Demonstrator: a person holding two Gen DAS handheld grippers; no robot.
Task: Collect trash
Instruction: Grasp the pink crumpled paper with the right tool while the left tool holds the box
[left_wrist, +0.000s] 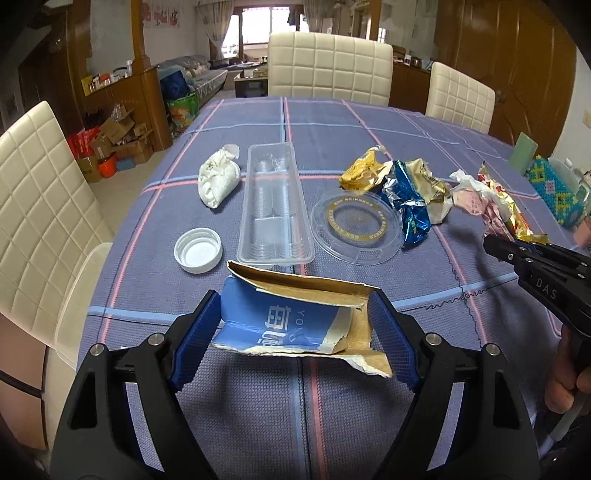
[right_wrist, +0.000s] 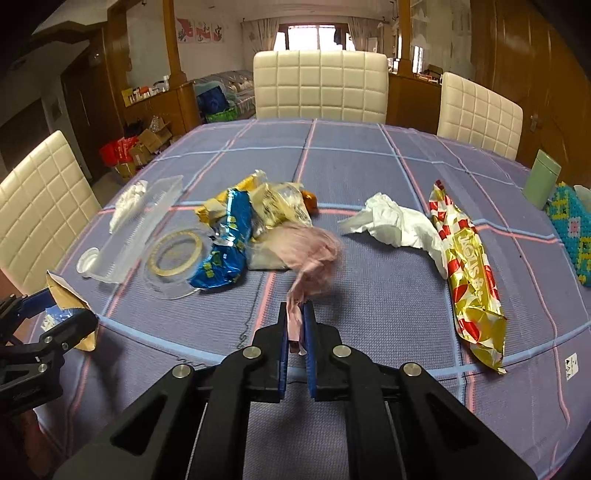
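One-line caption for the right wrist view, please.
Right gripper pinches a pink plastic bag above the plaid tablecloth, amid wrappers, beside a crumpled white tissue.
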